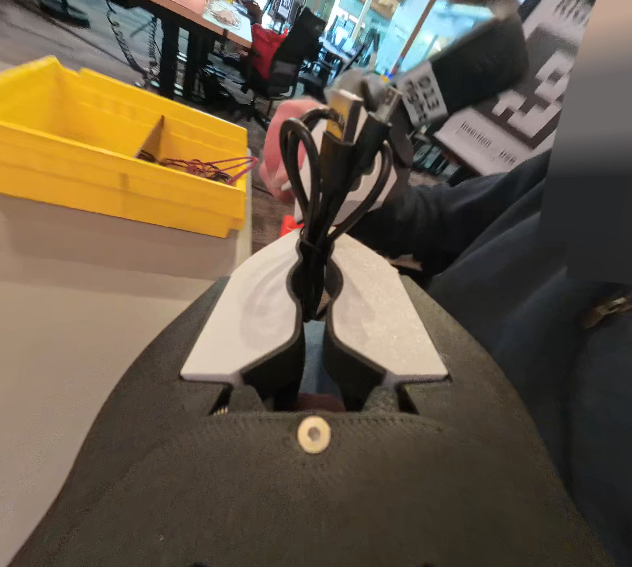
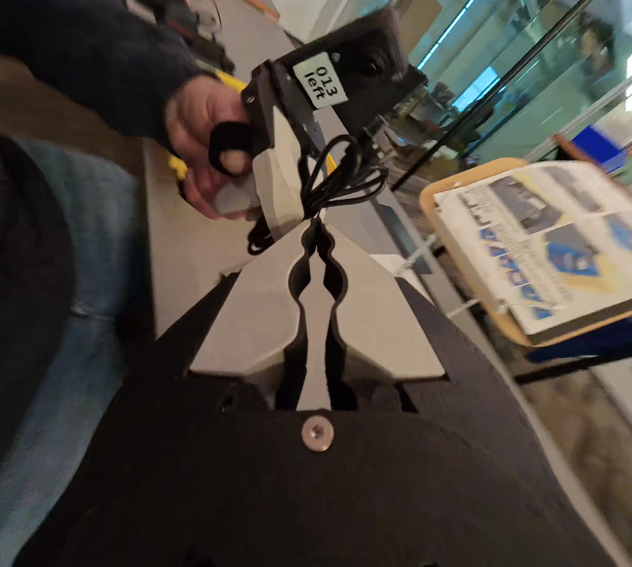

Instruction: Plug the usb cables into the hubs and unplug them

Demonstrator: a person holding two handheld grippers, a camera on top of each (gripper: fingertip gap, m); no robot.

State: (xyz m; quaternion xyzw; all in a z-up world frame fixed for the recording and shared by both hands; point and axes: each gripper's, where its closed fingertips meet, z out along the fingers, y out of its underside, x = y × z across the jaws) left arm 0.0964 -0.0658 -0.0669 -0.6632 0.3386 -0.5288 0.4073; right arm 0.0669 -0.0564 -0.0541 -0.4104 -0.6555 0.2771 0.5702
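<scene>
A bundled black USB cable stands between the fingers of my left gripper, which is shut on it below the tie. Two loops and two plugs stick out past the fingertips. The right gripper's black body hangs beyond the cable, with a hand behind it. In the right wrist view my right gripper is shut, and its tips pinch the point where the cable's strands meet. That point is right against the left gripper's white finger. A hand holds the left gripper.
A yellow divided bin holding red and black wires sits on the grey table to the left. A wooden tray with a printed sheet lies to the right. The person's legs are close by. Desks and chairs stand behind.
</scene>
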